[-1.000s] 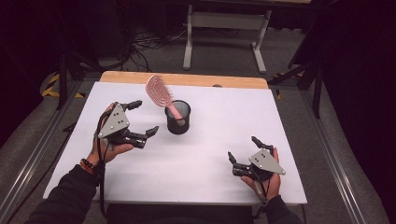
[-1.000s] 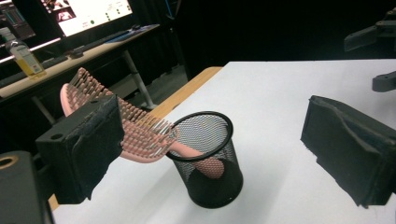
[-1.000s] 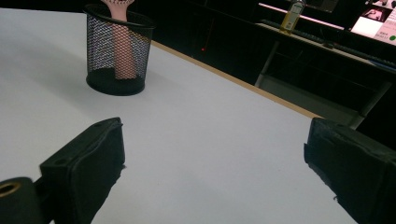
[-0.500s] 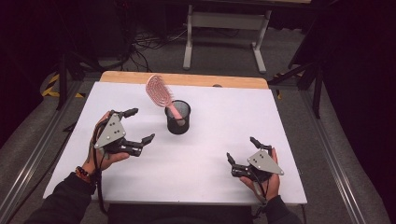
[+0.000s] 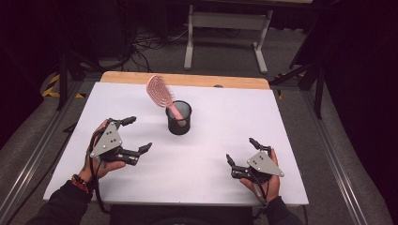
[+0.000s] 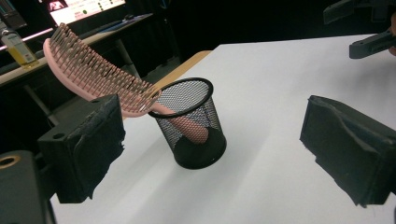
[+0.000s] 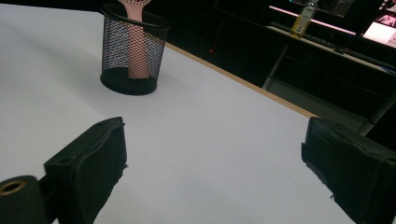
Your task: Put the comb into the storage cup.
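- Pink hairbrush [image 5: 161, 95] stands in the black mesh cup [image 5: 179, 118], near the middle of the white table [image 5: 220, 154]. Its handle is down inside the cup. Its head leans out over the rim toward 10 o'clock.
- Left tongs [image 5: 132, 135] are at 8 o'clock from the cup, well apart from it. They are wide apart and hold nothing.
- Right tongs [image 5: 241, 151] are at 4 o'clock from the cup, low by the table. They are wide apart too and hold nothing.
- I think the brush is in its place, so the step now is to pull both hands away.
- To do that well, keep the tongs apart and move them low and slow. Do not bump the cup, because the leaning brush could tip it.
- The left gripper view shows the bristles [image 6: 98, 65] on the brush head, and the handle [image 6: 187, 127] through the mesh. The high view is too far off to show those.
- The right gripper view shows a bottle [image 7: 302, 17] on a far shelf at 1 o'clock.
- The high view shows both hands and the whole table at once.
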Demonstrator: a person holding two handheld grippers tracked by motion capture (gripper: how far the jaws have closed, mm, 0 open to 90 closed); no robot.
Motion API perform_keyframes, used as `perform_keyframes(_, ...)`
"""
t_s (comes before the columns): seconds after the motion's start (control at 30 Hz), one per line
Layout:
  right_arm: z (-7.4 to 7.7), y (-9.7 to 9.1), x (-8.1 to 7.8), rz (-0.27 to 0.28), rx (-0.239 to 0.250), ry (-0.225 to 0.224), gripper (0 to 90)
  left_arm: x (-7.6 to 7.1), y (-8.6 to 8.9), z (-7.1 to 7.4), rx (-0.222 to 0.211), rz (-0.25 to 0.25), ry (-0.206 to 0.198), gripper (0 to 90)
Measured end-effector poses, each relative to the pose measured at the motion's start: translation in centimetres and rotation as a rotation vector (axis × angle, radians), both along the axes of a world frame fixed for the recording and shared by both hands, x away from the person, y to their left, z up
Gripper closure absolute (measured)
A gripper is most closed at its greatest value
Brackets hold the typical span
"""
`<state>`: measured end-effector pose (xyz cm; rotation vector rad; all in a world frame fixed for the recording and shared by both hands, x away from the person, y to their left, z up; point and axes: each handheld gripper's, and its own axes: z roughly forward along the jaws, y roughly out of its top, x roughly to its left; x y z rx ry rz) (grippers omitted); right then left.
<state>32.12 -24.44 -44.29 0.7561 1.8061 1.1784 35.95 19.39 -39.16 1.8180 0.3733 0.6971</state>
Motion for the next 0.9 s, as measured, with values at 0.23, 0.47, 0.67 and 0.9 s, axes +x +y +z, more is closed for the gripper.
perform_keyframes(0.23, 0.0, 0.1, -0.1, 0.008, -0.007, -0.007, 6.7, -0.6, 0.3, -1.0, 0.047, -0.002, 0.013, 7.4)
perform_keyframes(0.47, -0.1, 0.2, -0.1, 0.012, -0.008, -0.001, 6.6, -1.1, 0.8, -2.8, 0.067, 0.003, 0.025, 8.0)
perform_keyframes(0.67, -0.1, 0.4, -0.2, 0.015, -0.012, -0.005, 6.6, -1.7, 1.5, -4.0, 0.081, 0.013, 0.04, 7.9)
perform_keyframes(0.9, -0.2, 0.6, -0.5, 0.028, -0.024, -0.001, 6.4, -2.1, 2.6, -5.5, 0.069, 0.044, 0.077, 7.0)
